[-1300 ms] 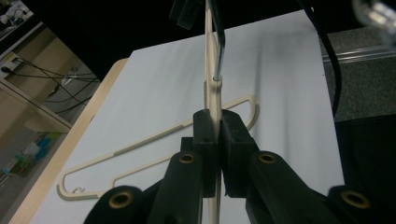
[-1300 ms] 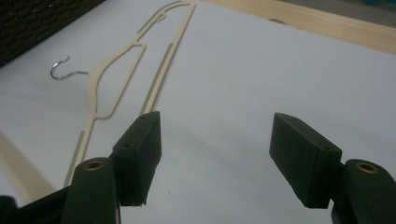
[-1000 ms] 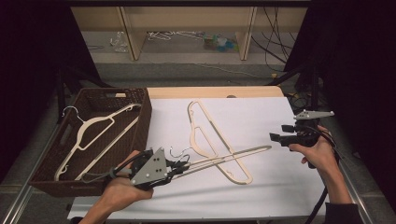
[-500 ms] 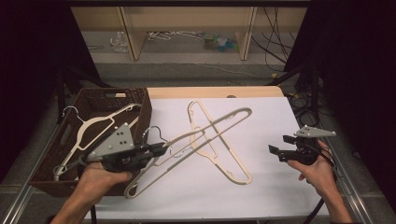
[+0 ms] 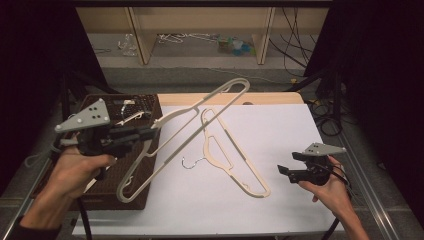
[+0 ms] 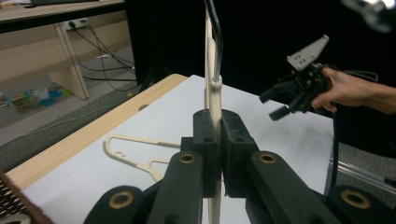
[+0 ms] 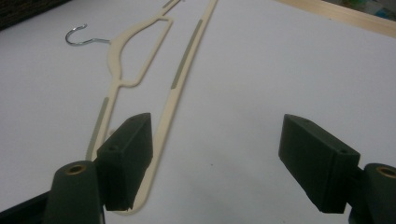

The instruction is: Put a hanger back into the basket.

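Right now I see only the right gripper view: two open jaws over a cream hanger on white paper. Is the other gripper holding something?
Observer: Yes. The left gripper is shut on a second cream hanger, lifted off the table and slanting above the brown basket.
Operator: Where exactly does it grip that hanger?
Observer: In the left gripper view the pads clamp the plastic neck, just below where the metal hook enters it.
Operator: And is my gripper touching the flat hanger?
Observer: From the high view, no. The right gripper is open and sits to the right of the flat hanger, near its lower end, apart from it.
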Available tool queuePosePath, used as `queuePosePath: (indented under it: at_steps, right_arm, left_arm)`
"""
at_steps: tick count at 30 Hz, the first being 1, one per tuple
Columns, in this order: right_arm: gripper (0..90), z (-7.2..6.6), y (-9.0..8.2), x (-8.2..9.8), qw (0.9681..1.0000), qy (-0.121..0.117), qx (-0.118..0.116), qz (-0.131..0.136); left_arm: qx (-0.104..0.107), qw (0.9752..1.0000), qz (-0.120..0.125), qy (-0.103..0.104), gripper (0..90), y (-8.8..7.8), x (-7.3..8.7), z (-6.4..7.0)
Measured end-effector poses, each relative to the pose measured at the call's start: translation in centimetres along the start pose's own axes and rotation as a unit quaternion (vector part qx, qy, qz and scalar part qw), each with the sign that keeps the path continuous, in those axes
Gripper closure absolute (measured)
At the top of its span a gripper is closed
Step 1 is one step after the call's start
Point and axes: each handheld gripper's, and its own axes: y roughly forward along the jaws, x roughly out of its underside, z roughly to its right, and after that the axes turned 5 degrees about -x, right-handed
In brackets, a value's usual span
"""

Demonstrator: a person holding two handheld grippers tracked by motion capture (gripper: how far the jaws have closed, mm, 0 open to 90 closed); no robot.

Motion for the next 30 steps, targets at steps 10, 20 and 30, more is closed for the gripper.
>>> queuePosePath:
  at_steps: [10, 20, 30]
  right_arm:
    - [27.2, -1.1, 0.3, 0.0, 0.9998, -0.014, -0.012, -0.008]
    - [27.2, -1.2, 0.4, 0.2, 0.9997, -0.017, -0.013, -0.008]
    - [26.8, -1.5, 0.7, 0.3, 0.9995, -0.022, -0.020, -0.013]
  left_arm:
    - [-0.045, 0.9986, -0.014, -0.025, 85.7, -2.3, -0.7, -4.0]
    - [-0.114, 0.9924, -0.044, -0.008, 85.6, -3.5, 2.0, -10.2]
    - [-0.160, 0.9840, -0.077, -0.015, 85.6, -4.6, 5.3, -14.0]
